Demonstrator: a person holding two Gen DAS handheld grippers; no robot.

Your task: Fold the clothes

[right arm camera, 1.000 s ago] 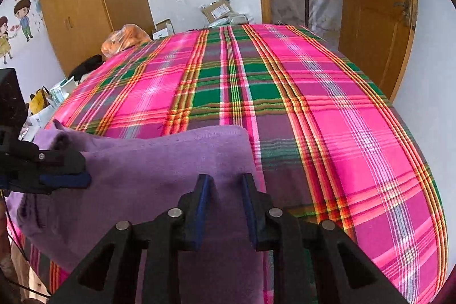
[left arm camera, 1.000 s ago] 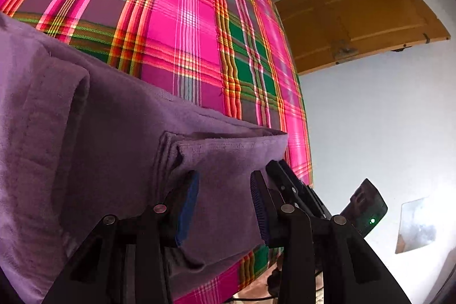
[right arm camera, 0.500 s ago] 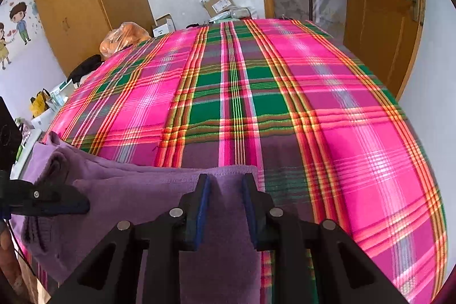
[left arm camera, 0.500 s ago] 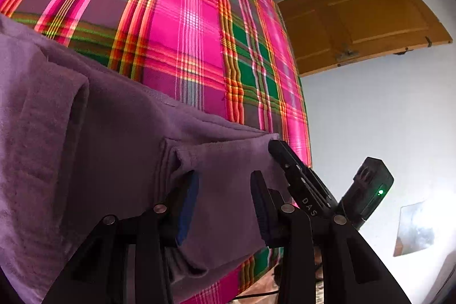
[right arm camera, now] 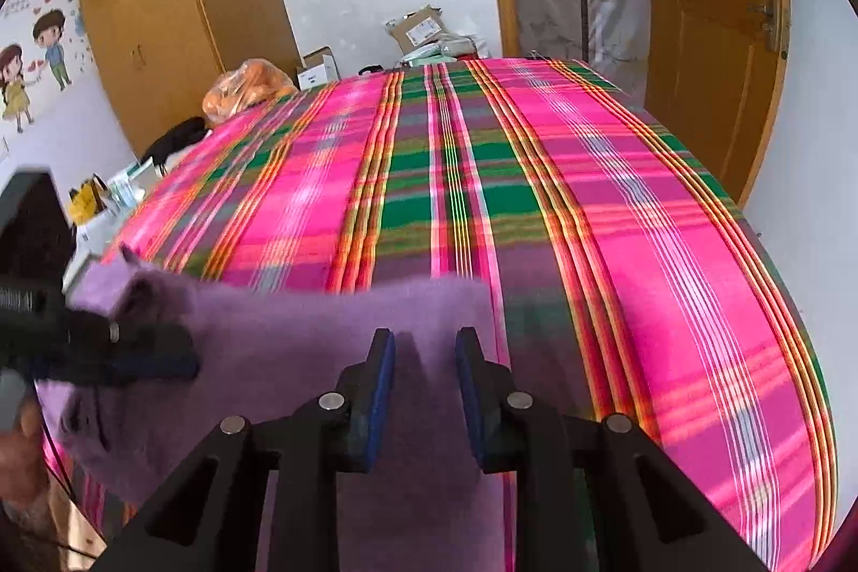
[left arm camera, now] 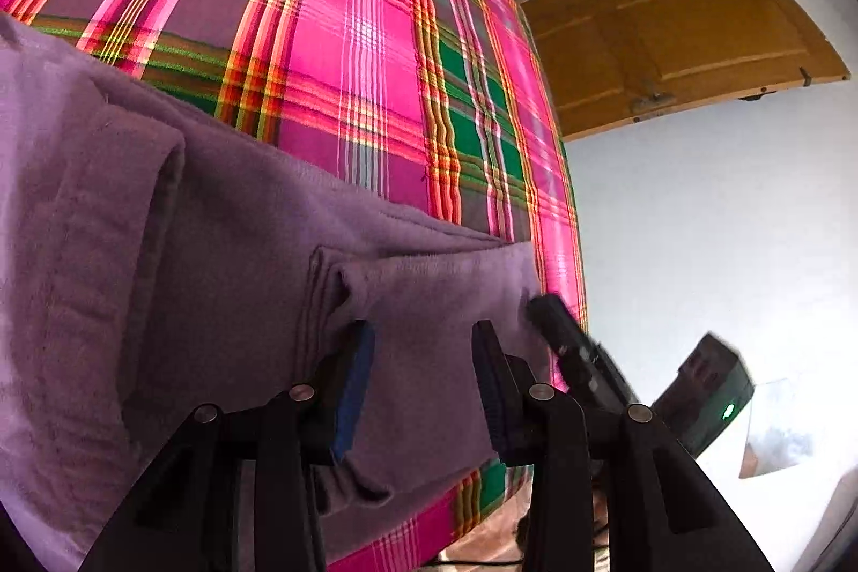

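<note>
holding mid-fold: purple garment (left arm camera: 225,250) lay at bed (right arm camera: 590,207) edge, 6 o'clock; left tool (left arm camera: 423,373) and right tool (right arm camera: 423,379) apart, cloth between, grip unclear. next: clamp, carry toward 12.

Both fisheye views look down along their own jaws from close above the near edge of the plaid bed (right arm camera: 536,197), the left view angled rightward toward the wooden door (left arm camera: 670,36), the right facing straight up the bed, both sharing the purple garment (left arm camera: 214,277).
</note>
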